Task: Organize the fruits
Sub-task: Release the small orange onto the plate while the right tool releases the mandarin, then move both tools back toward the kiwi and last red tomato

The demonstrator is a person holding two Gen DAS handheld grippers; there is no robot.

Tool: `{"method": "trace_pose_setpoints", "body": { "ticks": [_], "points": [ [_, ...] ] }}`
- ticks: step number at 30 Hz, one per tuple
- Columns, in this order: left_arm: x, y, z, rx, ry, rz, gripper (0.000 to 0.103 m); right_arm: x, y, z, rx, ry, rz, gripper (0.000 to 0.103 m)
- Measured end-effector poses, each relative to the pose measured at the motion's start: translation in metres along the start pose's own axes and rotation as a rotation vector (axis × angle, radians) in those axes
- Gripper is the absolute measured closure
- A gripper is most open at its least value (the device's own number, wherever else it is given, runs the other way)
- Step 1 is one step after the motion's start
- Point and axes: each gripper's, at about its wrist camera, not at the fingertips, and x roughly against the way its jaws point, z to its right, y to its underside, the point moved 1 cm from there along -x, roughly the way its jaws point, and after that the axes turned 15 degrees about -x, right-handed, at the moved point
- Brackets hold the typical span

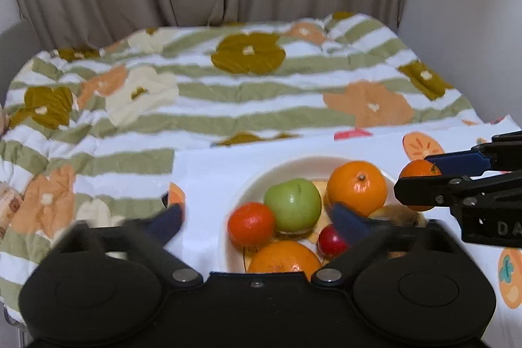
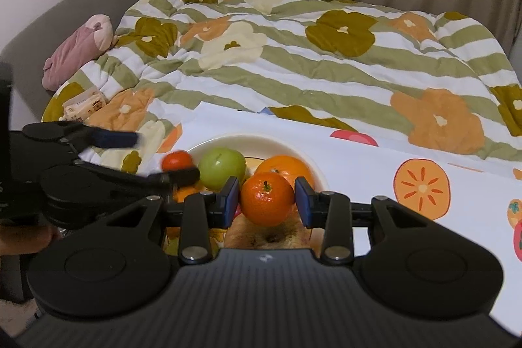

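**Mandarin sits between the right gripper's pads above the fruit bowl**

A striped, flower-printed quilt (image 2: 293,61) covers the bed, and a white cloth printed with fruit slices (image 2: 407,172) lies over its near part. On that cloth stands a white bowl (image 1: 280,172) holding a large orange (image 1: 357,188), a green apple (image 1: 292,206), another orange at the near rim (image 1: 284,256), a reddish tangerine (image 1: 251,224) and a small red fruit (image 1: 331,240).

The right gripper (image 2: 267,201) has its blue pads (image 2: 232,196) on either side of a small mandarin (image 2: 267,203); the left pad touches it, while a thin gap seems to show at the right pad, so I cannot tell whether the grip is firm. The mandarin hangs over the bowl's near side, above a brownish fruit (image 2: 270,235).

The left gripper (image 1: 257,217) is spread wide and grasps nothing, one finger over the cloth beside the bowl, the other over the bowl's contents.

Only the right wrist view shows a pink plush toy (image 2: 78,51) and a small packet (image 2: 84,105) at the bed's far left. The left wrist view alone shows the mandarin from the side, level with the bowl's right rim.
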Motion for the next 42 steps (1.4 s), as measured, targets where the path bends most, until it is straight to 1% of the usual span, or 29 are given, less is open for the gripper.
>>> {"method": "trace_pose_setpoints", "body": {
  "ticks": [3, 6, 11, 16, 22, 26, 27, 28, 29, 30, 31, 33, 36, 42],
  "points": [
    [0.009, 0.003, -0.001, -0.004, 0.003, 0.004, 0.001, 0.002, -0.002, 0.001, -0.001, 0.002, -0.001, 0.051],
    [0.019, 0.009, -0.003, 0.02, 0.013, 0.002, 0.001, 0.001, -0.002, 0.001, 0.005, -0.003, -0.011, 0.051],
    [0.034, 0.019, -0.001, 0.038, 0.017, -0.005, 0.001, -0.004, 0.001, -0.008, 0.045, -0.039, -0.028, 0.051],
    [0.043, 0.027, 0.001, 0.04, 0.008, -0.013, 0.001, -0.021, 0.002, -0.026, 0.096, -0.077, -0.056, 0.051],
    [0.047, 0.037, -0.002, 0.057, 0.0, -0.022, 0.001, -0.045, 0.005, -0.036, 0.084, -0.088, -0.08, 0.051],
    [0.047, 0.042, -0.003, 0.062, 0.005, -0.025, 0.001, -0.049, 0.008, -0.041, 0.089, -0.086, -0.081, 0.05],
    [0.047, 0.043, -0.003, 0.061, 0.005, -0.026, 0.001, -0.049, 0.007, -0.041, 0.088, -0.085, -0.076, 0.048],
    [0.046, 0.044, -0.003, 0.059, 0.005, -0.026, 0.001, -0.049, 0.008, -0.042, 0.089, -0.087, -0.075, 0.037],
    [0.047, 0.044, -0.002, 0.057, 0.005, -0.026, 0.001, -0.05, 0.008, -0.043, 0.091, -0.089, -0.079, 0.028],
    [0.047, 0.045, -0.002, 0.056, 0.004, -0.026, 0.001, -0.05, 0.009, -0.044, 0.095, -0.085, -0.077, 0.007],
    [0.048, 0.045, -0.001, 0.055, 0.005, -0.026, 0.001, -0.048, 0.01, -0.045, 0.099, -0.081, -0.067, 0.0],
    [0.051, 0.047, 0.001, 0.052, 0.002, -0.024, 0.001, -0.044, 0.012, -0.047, 0.116, -0.073, -0.043, 0.0],
    [0.055, 0.05, 0.004, 0.047, -0.005, -0.024, 0.001, -0.043, 0.018, -0.049, 0.134, -0.061, -0.039, 0.0],
    [0.061, 0.053, 0.007, 0.052, -0.008, -0.026, 0.001, -0.033, 0.022, -0.046, 0.123, -0.058, -0.027, 0.0]
  ]
}}
